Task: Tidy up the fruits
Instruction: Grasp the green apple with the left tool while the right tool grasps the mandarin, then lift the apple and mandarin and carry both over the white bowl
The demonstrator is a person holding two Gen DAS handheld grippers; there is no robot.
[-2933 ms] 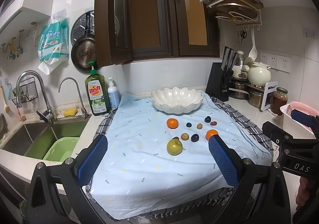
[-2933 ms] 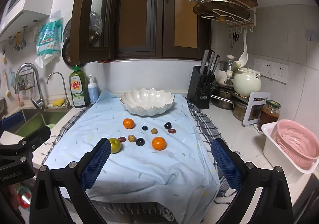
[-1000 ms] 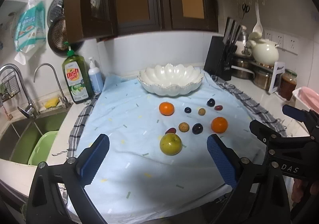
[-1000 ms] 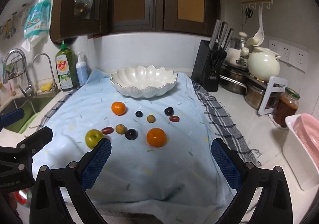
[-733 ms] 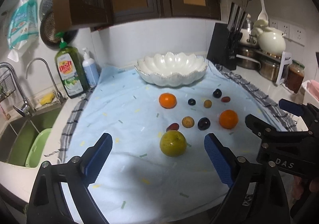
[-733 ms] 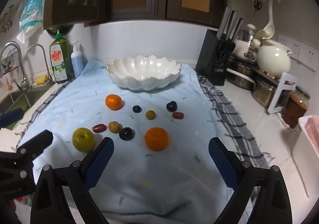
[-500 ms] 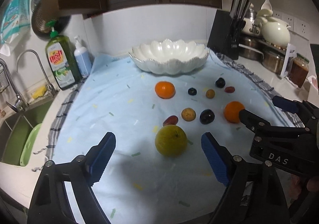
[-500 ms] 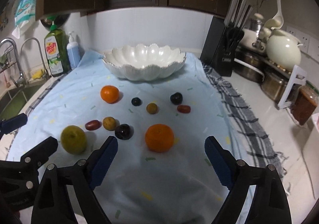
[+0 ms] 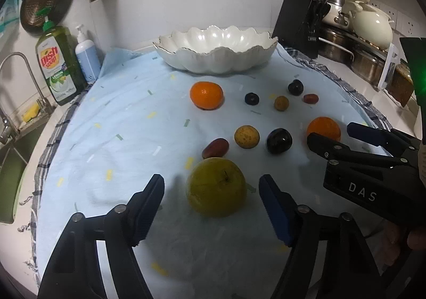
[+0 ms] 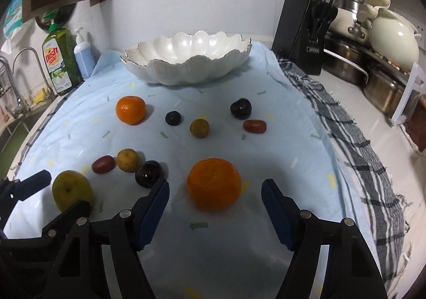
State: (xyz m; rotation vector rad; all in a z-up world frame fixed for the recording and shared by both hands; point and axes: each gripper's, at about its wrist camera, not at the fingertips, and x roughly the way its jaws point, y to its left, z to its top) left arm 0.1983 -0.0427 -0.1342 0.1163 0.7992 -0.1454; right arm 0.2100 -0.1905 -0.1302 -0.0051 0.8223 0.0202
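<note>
Several fruits lie on a light blue cloth (image 9: 111,123) before a white scalloped bowl (image 9: 215,50), which holds nothing. My left gripper (image 9: 211,191) straddles the yellow-green apple (image 9: 215,187); its jaws are closing, and the blue pads stand clear of the fruit on both sides. My right gripper (image 10: 215,192) straddles the near orange (image 10: 213,184) the same way, jaws closing, pads apart from it. A second orange (image 10: 131,109), dark plums (image 10: 148,173), small yellow fruits (image 10: 127,160) and red dates (image 10: 103,164) lie between them and the bowl (image 10: 186,59).
A knife block (image 10: 306,38), steel pots (image 10: 343,64) and a cream kettle (image 10: 394,40) line the right counter. Dish soap (image 9: 57,62) and a blue pump bottle (image 9: 86,55) stand at the left by the sink and tap (image 9: 13,91). A checked towel (image 10: 354,155) shows under the cloth.
Both grippers came down and forward onto the cloth, the left around the apple, the right around the near orange. Both pairs of jaws have narrowed.
</note>
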